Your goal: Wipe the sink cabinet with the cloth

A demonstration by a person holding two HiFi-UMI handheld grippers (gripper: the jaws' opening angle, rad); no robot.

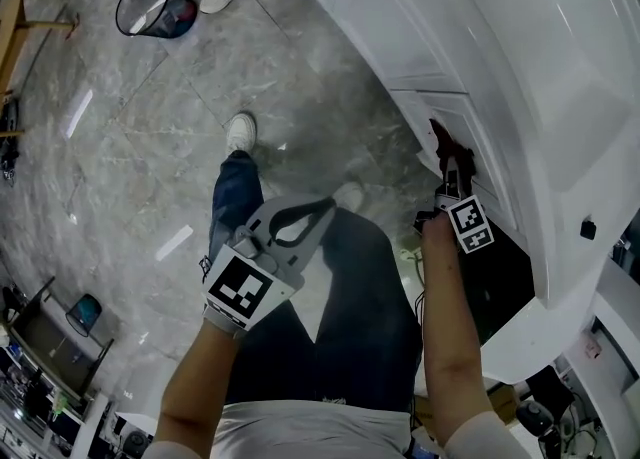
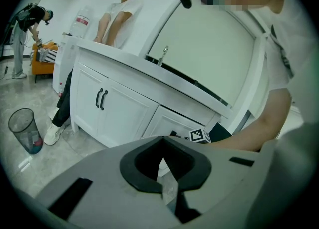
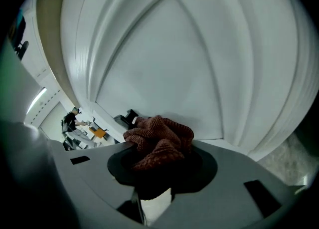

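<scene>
**Q:** State of the right gripper?
**A:** The right gripper has its jaws clamped on the bunched reddish-brown cloth. The cloth sits at lower centre of the right gripper view, close against a white panelled door of the sink cabinet. Contact cannot be confirmed.

**Q:** And in the head view?
**A:** The cloth lies at centre right, at the edge of a cabinet door.

**Q:** Left gripper?
**A:** The left gripper has its jaws together with nothing between them. It is held lower centre, over the person's legs, well apart from the cabinet.

**Q:** Anything else?
**A:** A mesh bin stands on the floor at upper left.
</scene>
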